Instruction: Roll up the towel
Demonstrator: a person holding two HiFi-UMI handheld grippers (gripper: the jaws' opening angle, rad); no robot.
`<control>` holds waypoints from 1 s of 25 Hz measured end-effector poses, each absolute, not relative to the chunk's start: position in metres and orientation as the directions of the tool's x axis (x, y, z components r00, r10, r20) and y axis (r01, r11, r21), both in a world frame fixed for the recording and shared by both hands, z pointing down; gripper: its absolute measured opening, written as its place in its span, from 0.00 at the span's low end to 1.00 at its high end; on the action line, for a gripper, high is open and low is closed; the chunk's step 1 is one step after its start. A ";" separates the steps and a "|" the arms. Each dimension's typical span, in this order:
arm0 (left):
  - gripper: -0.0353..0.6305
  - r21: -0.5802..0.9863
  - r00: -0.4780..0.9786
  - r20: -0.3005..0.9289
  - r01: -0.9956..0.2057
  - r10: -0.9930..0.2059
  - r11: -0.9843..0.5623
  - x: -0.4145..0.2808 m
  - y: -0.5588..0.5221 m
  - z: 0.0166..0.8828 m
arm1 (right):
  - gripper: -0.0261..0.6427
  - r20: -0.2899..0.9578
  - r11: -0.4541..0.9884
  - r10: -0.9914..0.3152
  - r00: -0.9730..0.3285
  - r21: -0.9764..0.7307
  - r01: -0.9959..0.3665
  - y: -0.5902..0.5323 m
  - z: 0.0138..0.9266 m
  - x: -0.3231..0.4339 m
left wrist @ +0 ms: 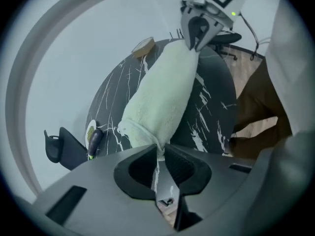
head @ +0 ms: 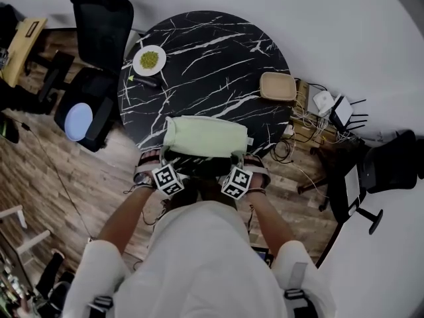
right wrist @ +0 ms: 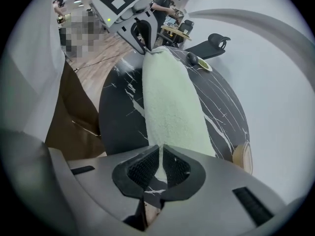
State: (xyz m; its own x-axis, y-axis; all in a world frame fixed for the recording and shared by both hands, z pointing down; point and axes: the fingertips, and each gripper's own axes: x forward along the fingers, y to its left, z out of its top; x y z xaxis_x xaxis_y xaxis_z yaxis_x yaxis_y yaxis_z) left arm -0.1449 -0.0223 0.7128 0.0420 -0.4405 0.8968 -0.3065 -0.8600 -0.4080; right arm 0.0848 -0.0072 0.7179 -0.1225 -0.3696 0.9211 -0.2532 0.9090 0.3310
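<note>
A pale green towel [head: 205, 136] lies folded in a long band at the near edge of the round black marble table [head: 218, 52]. My left gripper [head: 164, 160] is shut on the towel's near left corner; in the left gripper view the cloth [left wrist: 162, 92] is pinched between the pads [left wrist: 158, 156]. My right gripper [head: 240, 159] is shut on the near right corner, where the towel [right wrist: 170, 102] runs into the closed jaws [right wrist: 160, 159]. Each gripper view shows the other gripper at the towel's far end: the right one [left wrist: 196, 42] and the left one [right wrist: 145, 45].
A white plate of green food [head: 150, 59] and a dark eggplant [head: 147, 81] sit at the table's far left. A tan tray [head: 277, 87] is at the far right. A black chair [head: 103, 18] stands to the left, and cables and routers [head: 331, 108] lie to the right.
</note>
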 end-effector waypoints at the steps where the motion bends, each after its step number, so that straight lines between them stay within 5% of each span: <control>1: 0.12 -0.420 0.034 0.894 -0.283 -0.446 -0.862 -0.152 -0.022 0.713 | 0.06 0.920 0.907 -0.372 -0.122 0.332 -0.260 -0.009 0.719 0.087; 10: 0.07 -0.446 -0.126 0.895 -0.313 -0.428 -0.839 -0.236 -0.030 0.720 | 0.06 0.922 0.895 -0.369 -0.116 0.319 -0.310 -0.012 0.718 0.107; 14: 0.09 -0.446 -0.006 0.885 -0.300 -0.466 -0.843 -0.195 -0.032 0.702 | 0.06 0.925 0.898 -0.360 -0.120 0.309 -0.313 -0.008 0.719 0.101; 16: 0.23 -0.436 0.084 0.878 -0.264 -0.471 -0.860 -0.159 -0.034 0.692 | 0.06 0.927 0.899 -0.358 -0.116 0.308 -0.312 -0.008 0.720 0.101; 19: 0.29 -0.412 0.149 0.885 -0.187 -0.440 -0.892 -0.118 -0.036 0.692 | 0.06 0.931 0.900 -0.348 -0.111 0.299 -0.317 -0.007 0.722 0.102; 25: 0.23 -0.370 0.040 0.920 -0.234 -0.389 -0.899 -0.134 -0.049 0.719 | 0.06 0.935 0.900 -0.337 -0.110 0.286 -0.330 -0.004 0.726 0.102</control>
State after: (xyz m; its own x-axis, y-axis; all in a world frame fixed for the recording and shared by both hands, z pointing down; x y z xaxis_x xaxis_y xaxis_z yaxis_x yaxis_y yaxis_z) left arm -0.1340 -0.0494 0.7193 0.0401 -0.3891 0.9203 -0.2343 -0.8990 -0.3699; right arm 0.1016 -0.0035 0.7265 -0.1098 -0.3370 0.9351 -0.3301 0.8997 0.2855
